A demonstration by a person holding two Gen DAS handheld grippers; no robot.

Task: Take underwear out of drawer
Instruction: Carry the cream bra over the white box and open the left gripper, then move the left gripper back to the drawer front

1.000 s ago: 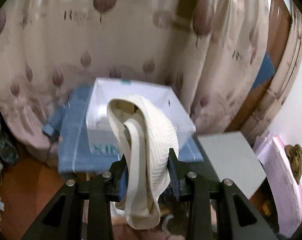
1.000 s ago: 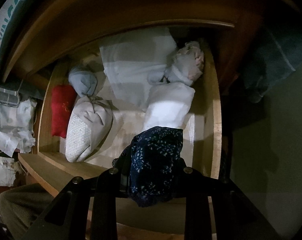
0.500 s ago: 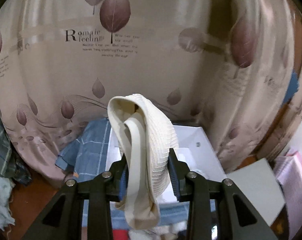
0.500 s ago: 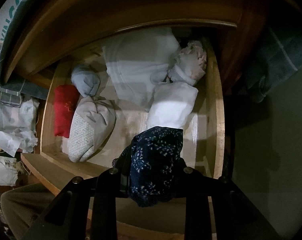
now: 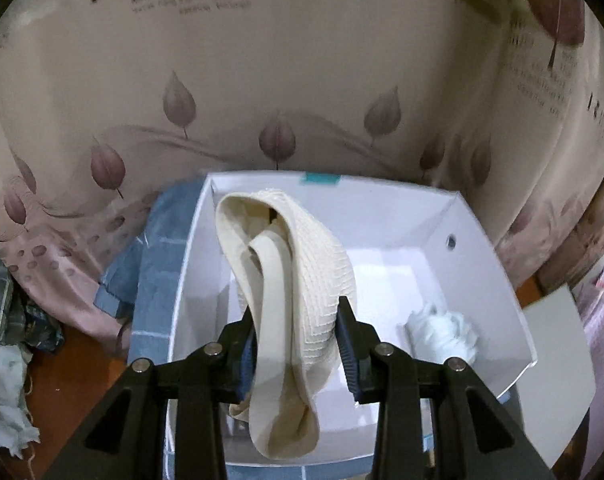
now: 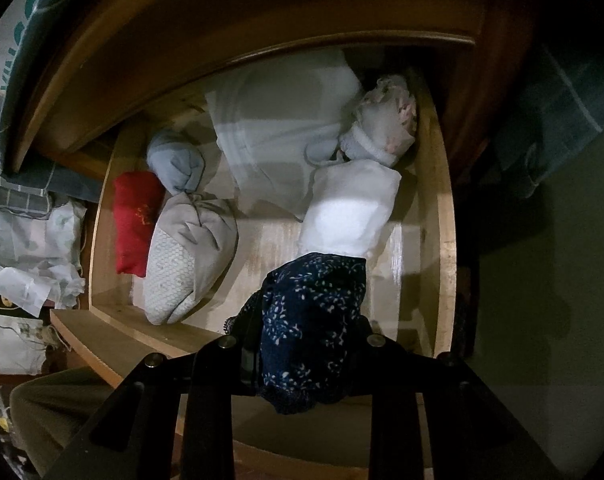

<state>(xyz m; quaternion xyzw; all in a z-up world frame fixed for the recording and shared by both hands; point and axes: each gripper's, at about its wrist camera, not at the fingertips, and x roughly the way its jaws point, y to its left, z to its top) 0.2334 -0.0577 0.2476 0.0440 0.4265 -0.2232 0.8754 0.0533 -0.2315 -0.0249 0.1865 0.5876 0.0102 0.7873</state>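
My left gripper (image 5: 298, 332) is shut on cream ribbed underwear (image 5: 302, 280), which hangs over a white open box (image 5: 382, 208). A white crumpled garment (image 5: 442, 336) lies inside that box at the right. My right gripper (image 6: 306, 332) is shut on dark blue floral underwear (image 6: 314, 320), held above the front of the open wooden drawer (image 6: 442, 216). Inside the drawer lie a red roll (image 6: 136, 216), a grey-white bundle (image 6: 186, 264), a pale blue roll (image 6: 178, 164), a white folded piece (image 6: 350, 208) and a floral-white roll (image 6: 386, 124).
A leaf-printed curtain (image 5: 262, 80) hangs right behind the box. Blue checked cloth (image 5: 158, 280) lies under the box on its left. The dresser top (image 6: 222, 20) overhangs the drawer's back. Crumpled white cloth (image 6: 30, 248) lies left of the drawer.
My left gripper has carried the cream underwear toward the white box and lower, so the box now fills the view below it. The right gripper and its dark blue underwear have stayed put.
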